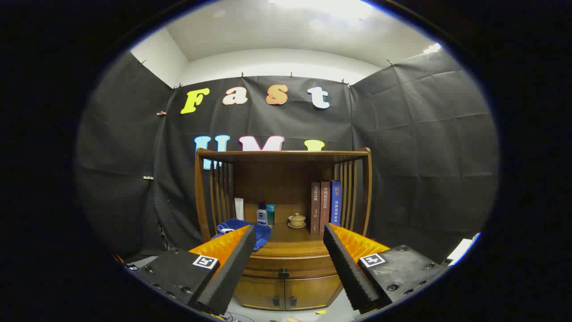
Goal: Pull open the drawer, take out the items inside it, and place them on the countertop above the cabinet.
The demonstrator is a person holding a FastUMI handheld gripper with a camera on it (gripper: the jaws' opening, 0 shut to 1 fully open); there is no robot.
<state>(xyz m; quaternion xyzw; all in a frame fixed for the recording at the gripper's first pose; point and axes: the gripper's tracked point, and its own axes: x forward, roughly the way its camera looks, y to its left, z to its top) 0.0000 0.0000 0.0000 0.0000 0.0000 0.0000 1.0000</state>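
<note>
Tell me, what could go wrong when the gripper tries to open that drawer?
1. The drawer's dark knob is small, and the open gripper has wide fingers, so they might slip off it or miss.
2. The countertop already holds a blue cloth, bottles, a lidded cup and books; new items set down there might bump or tip them.

We see a wooden cabinet (286,268) whose countertop (290,243) carries a blue cloth (243,232) at its left, small bottles (266,215) and a white tube (239,208) behind, a lidded cup (296,220) mid-back, and three upright books (325,206) at right.

The gripper (286,268) stands apart from it, fingers spread wide.
</note>
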